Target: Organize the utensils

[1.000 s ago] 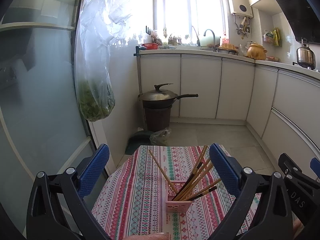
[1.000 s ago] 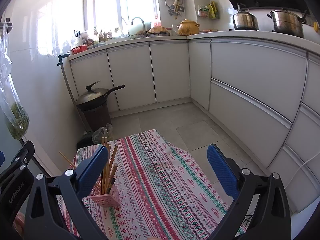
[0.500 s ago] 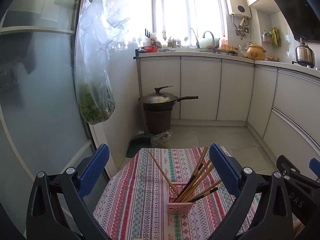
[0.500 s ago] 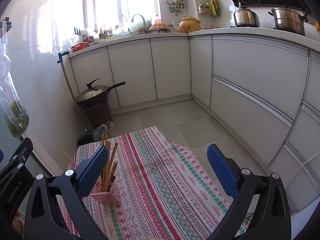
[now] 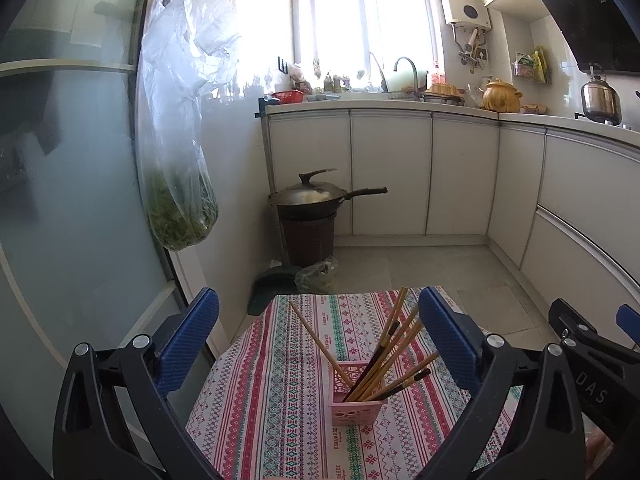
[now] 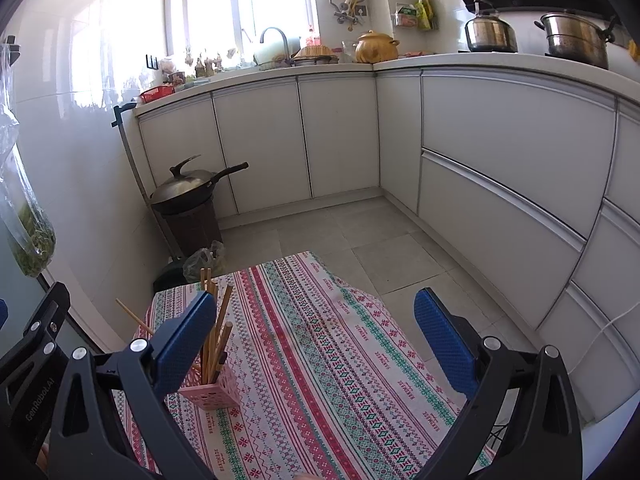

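A pink perforated holder (image 5: 359,402) stands on the patterned tablecloth (image 5: 264,392) with several wooden chopsticks (image 5: 390,354) leaning in it. My left gripper (image 5: 318,340) is open and empty, held above and behind the holder. The holder also shows in the right wrist view (image 6: 212,392), low on the left, partly behind the left finger of my right gripper (image 6: 316,340), which is open and empty over the cloth. The chopsticks (image 6: 218,332) stand upright there.
The small table ends at its far edge (image 6: 280,264) above the tiled floor. A wok on a dark bin (image 5: 316,208) stands by the white cabinets. A plastic bag of greens (image 5: 180,184) hangs on the glass door at left. Pots (image 6: 576,38) sit on the counter.
Both grippers have drawn slightly back and up, so the holder and table sit a little lower and further off in both views. Both stay open.
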The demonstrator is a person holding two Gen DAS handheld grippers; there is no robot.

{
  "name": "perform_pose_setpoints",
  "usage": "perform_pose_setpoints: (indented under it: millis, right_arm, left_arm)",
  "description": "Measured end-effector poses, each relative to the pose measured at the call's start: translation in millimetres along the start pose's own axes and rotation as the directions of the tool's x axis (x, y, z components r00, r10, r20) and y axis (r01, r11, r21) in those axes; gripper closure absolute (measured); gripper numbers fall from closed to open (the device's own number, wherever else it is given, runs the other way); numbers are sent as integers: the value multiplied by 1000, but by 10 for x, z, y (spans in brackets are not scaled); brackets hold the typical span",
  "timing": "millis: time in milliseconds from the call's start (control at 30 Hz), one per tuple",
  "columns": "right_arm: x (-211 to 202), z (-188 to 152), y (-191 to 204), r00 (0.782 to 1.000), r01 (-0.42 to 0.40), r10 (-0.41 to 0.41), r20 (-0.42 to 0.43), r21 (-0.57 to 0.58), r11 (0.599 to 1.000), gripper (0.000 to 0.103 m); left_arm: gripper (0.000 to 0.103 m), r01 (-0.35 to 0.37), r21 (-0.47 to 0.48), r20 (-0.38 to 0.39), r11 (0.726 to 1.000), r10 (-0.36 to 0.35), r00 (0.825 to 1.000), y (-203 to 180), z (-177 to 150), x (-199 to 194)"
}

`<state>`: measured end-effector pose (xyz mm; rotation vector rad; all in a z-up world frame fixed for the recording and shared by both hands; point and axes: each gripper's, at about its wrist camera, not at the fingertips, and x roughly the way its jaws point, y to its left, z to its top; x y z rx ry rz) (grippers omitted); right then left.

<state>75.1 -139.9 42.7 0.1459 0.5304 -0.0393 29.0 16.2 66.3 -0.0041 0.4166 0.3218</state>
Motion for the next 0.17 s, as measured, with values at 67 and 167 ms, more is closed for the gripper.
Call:
perform_pose_setpoints:
  millis: [67,167]
  right_arm:
    - [-1,0,-10,1000,1,-1,1,4,1000,7]
    - [-4,2,-15,1000,0,0,1,5,1000,7]
  left_arm:
    - [7,-11,-4,-12,1000,11,1000,0,-7,13]
    - [7,-6,-12,-18,1000,6,1000,7,-6,10]
